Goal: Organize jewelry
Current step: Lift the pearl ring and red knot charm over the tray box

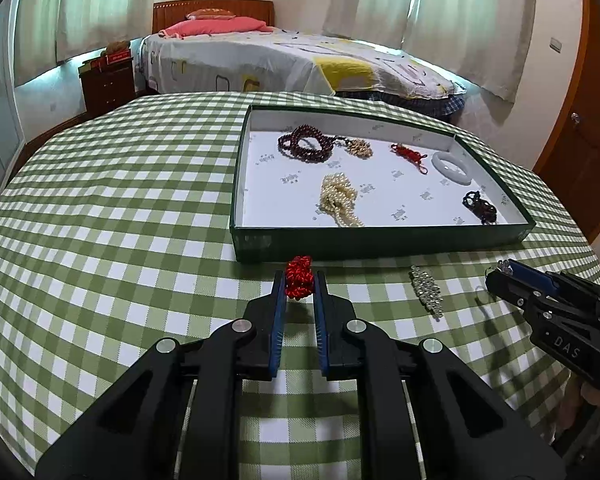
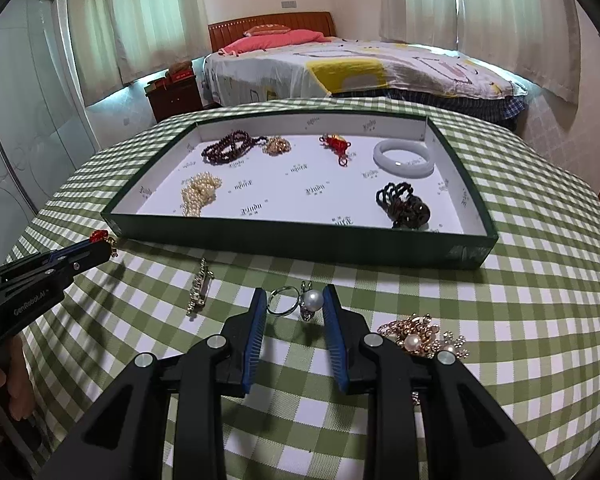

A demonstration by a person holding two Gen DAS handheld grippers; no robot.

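Left gripper point(image 1: 299, 284): red knotted cord ornament point(image 1: 299, 282) sits between the two blue pads at their tips, jaws narrowed onto it, pads touching its sides; pinching it. In the right wrist view the same ornament point(image 2: 100, 236) shows at the tip of the left gripper point(image 2: 94, 246), with a small gold part hanging beside it, above the green checked tablecloth point(image 1: 120, 200) just short of the near wall of the green tray point(image 1: 380, 240).

Right gripper point(image 2: 294, 300): jaws spread, holding nothing. Pearl ring point(image 2: 300, 302) lies on the cloth between the fingertips; silver band toward the left pad, pearl toward the right pad. Contact with either pad cannot be judged.

On the cloth outside the tray: rhinestone hair clip point(image 2: 198, 292) between the two grippers, near the tray's front wall; gold and pearl brooch point(image 2: 424, 338) just beside the right gripper's right finger, partly hidden by it.

Inside the tray, on its white printed lining, all apart from one another: dark red bead strand point(image 2: 228, 147) at the far left, gold cluster point(image 2: 277, 145) touching its end, second red knot ornament point(image 2: 338, 148) mid-back, white jade bangle point(image 2: 403, 158) far right, cream pearl necklace point(image 2: 200, 192) near left, dark hair claw point(image 2: 404, 204) near right
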